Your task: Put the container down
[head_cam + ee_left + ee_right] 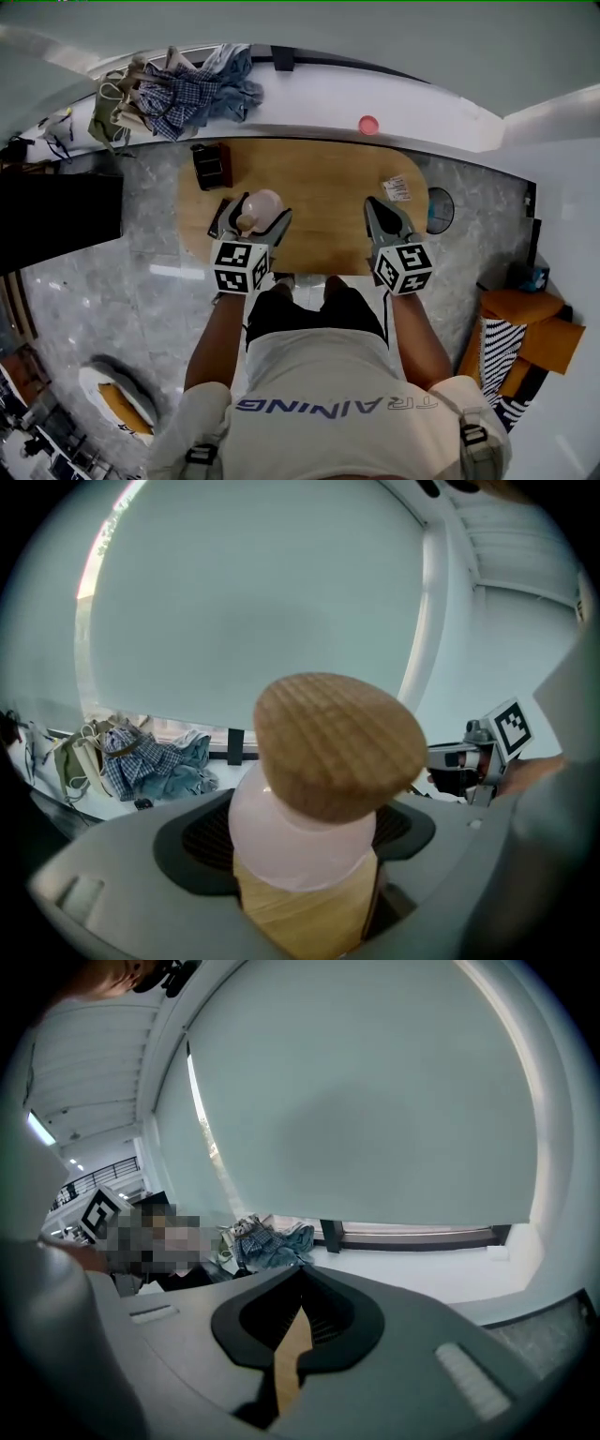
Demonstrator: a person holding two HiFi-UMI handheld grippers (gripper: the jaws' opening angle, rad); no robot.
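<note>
Container point(300, 841): rounded, smooth, frosted pale-pink body, capped w/ a domed wooden lid point(337, 742) of fine parallel grain. Clamped btwn the fingers point(202, 834) of the left gripper point(253, 219), ribbed black pads pressing on both sides of the body, fingers spread wide round it. Tilted, lid leaning back toward that gripper's camera. Hangs over the near left part of the bench point(323, 173), an oval top of light wood. Touching it or not: can't tell.

Right gripper point(379, 210): grey moulded plastic, fingers clenched tip to tip, nothing btwn them. Points fwd and down over the bench's near right part. Both forearms straight out from the body, roughly parallel, w/ a marker cube point(241, 266) at the back of each gripper.

Head view alone gives the layout: black box point(211, 165) at the bench's far left, small printed packet point(397, 188) at far right, pink disc point(368, 125) on the white sill point(309, 94), heap of checked and denim cloth point(187, 89) at the sill's left end. Left gripper view alone shows lid grain and pad contact. Right gripper view alone shows a thin slit below the closed tips w/ a sliver of tan wood through it, plus a big pale roller blind point(375, 1101) above the sill.
</note>
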